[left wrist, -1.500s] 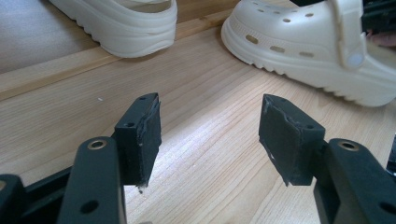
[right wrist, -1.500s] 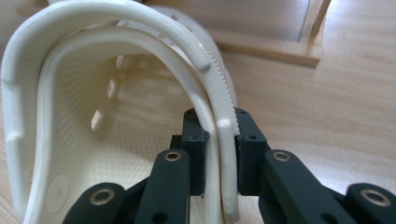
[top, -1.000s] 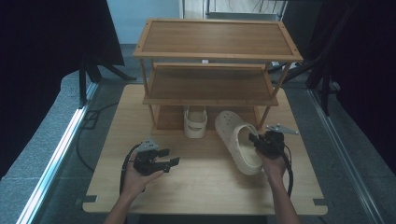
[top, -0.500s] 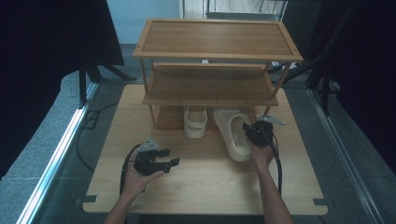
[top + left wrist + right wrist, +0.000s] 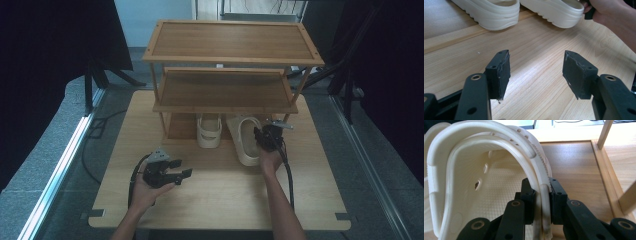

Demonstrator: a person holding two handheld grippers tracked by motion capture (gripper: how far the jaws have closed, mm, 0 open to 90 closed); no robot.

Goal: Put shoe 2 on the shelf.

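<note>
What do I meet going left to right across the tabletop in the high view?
Left gripper, open, over bare table → white clog parked under the shoe rack → second white clog → right gripper, clamped on that clog's side wall.

We see a wooden table [image 5: 215, 200] with a three-tier shoe rack [image 5: 230, 65] at its far side. One cream clog [image 5: 208, 131] sits under the lowest shelf, toe inward. Just right of it, a second cream clog [image 5: 243, 142] lies angled, front under the rack, heel out. Our right gripper [image 5: 266, 138] clamps its right rim. Our left gripper [image 5: 176, 170] rests in the left hand [image 5: 145, 187] on the table, jaws apart, empty, well apart from both clogs.
</note>
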